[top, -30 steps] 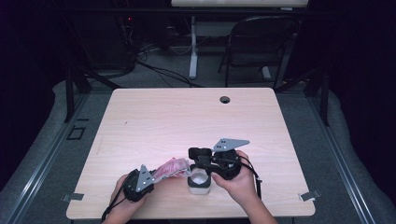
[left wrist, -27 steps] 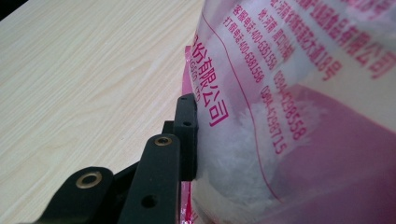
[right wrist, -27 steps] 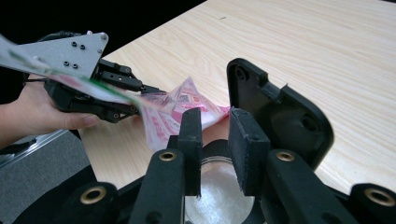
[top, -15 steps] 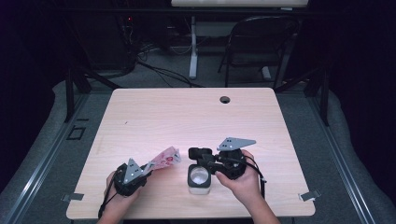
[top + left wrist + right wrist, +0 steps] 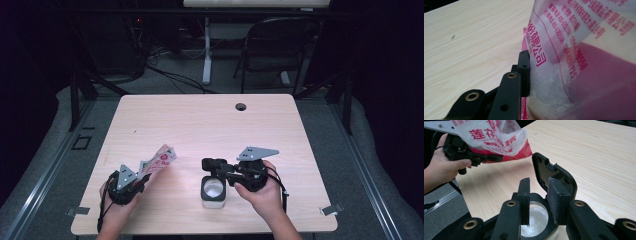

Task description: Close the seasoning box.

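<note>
At the table's near edge, a bag point(image 5: 159, 161) of white powder is gripped by the left gripper point(image 5: 134, 183), just left of the jar point(image 5: 213, 190). Over the jar, the right gripper point(image 5: 216, 169) has just been opening, its jaws empty beside the raised lid point(image 5: 554, 176). Pouring seems finished; closing the lid is called for next.

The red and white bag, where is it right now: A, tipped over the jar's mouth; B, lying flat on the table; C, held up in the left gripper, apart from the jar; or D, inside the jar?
C: the left gripper clamps the bag and holds it up off the table, well aside from the jar.
</note>
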`<state>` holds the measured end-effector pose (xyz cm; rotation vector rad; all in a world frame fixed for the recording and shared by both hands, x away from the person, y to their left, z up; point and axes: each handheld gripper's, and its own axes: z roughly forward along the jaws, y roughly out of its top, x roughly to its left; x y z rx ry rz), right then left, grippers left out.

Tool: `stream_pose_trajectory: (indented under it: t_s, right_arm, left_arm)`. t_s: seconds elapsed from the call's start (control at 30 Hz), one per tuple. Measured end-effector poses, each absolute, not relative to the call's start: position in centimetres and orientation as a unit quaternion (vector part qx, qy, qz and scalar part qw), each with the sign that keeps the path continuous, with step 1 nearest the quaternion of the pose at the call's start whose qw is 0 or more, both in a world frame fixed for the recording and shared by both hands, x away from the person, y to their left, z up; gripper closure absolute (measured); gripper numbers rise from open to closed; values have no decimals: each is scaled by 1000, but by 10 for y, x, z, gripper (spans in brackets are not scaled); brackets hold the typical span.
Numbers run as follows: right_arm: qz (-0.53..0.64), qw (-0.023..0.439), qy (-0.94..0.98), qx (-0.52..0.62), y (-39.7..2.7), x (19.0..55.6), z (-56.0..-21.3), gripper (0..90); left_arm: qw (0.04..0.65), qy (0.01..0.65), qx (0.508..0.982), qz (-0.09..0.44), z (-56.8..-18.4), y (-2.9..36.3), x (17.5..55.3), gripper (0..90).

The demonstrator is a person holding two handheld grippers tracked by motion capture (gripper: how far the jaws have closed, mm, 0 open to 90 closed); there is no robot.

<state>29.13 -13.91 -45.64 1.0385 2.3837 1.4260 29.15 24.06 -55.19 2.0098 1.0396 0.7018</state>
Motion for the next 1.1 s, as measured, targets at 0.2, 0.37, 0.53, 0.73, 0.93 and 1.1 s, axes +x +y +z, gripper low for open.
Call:
stream_pose_trajectory:
  t_s: [0.2, 0.37, 0.53, 0.73, 0.93, 1.1]
  right_arm:
    - [478, 90, 800, 351, -140, 291, -457, 713]
    - [477, 91, 800, 352, -139, 291, -458, 705]
    - [480, 91, 798, 353, -141, 291, -457, 700]
    - [478, 91, 799, 353, -140, 291, -458, 696]
    - [477, 90, 800, 352, -140, 291, -459, 693]
    - [475, 89, 802, 352, -138, 291, -461, 692]
  left_arm:
    - [368, 443, 766, 286, -551, 253, 293, 756]
    - [357, 478, 747, 294, -552, 266, 294, 756]
    - [351, 511, 723, 305, -552, 281, 295, 756]
    - [332, 533, 710, 317, -557, 293, 296, 755]
    - [308, 540, 708, 335, -560, 297, 297, 756]
    - [284, 535, 715, 350, -562, 294, 297, 755]
